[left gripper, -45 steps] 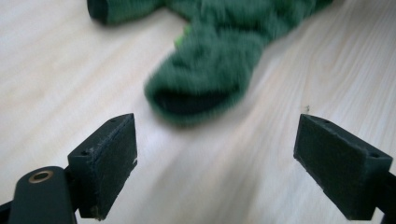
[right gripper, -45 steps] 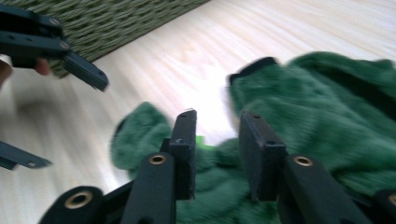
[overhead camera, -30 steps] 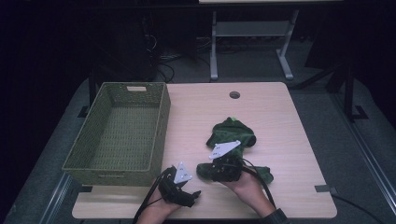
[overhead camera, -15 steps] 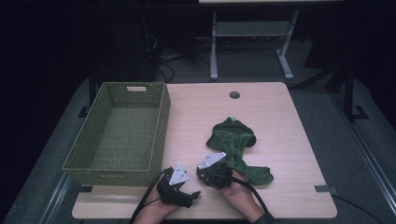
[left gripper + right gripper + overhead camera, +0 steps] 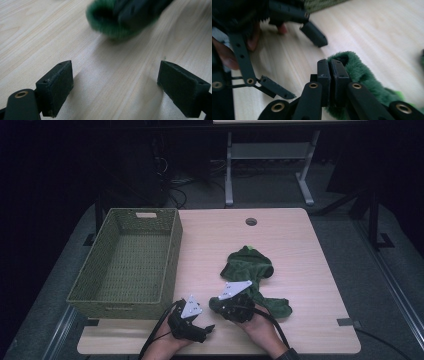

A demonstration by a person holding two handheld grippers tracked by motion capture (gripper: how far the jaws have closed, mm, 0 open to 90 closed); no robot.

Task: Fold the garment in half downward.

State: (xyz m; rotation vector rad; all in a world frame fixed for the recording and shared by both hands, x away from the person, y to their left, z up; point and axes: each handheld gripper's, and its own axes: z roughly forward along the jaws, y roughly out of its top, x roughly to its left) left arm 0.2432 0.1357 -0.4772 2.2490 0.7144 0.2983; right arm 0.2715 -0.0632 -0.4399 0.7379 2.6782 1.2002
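Note:
A green fuzzy cloth lies crumpled on the right half of the wooden table. My right gripper sits at the cloth's near-left edge. In the right gripper view its jaws press together, and the green cloth wraps around their tip, with its edge pinched. These jaws have just been closing. My left gripper rests close by near the front edge, with its jaws wide apart over bare wood. The cloth is a blur just beyond them.
A woven green basket stands on the table's left side, with nothing visible inside. A round cable hole is at the back of the table. The person's hands come in over the front edge. The floor around is dark.
The right gripper has drawn slightly back toward the front edge, bringing the cloth's near edge with it. The left gripper has stayed where it was.

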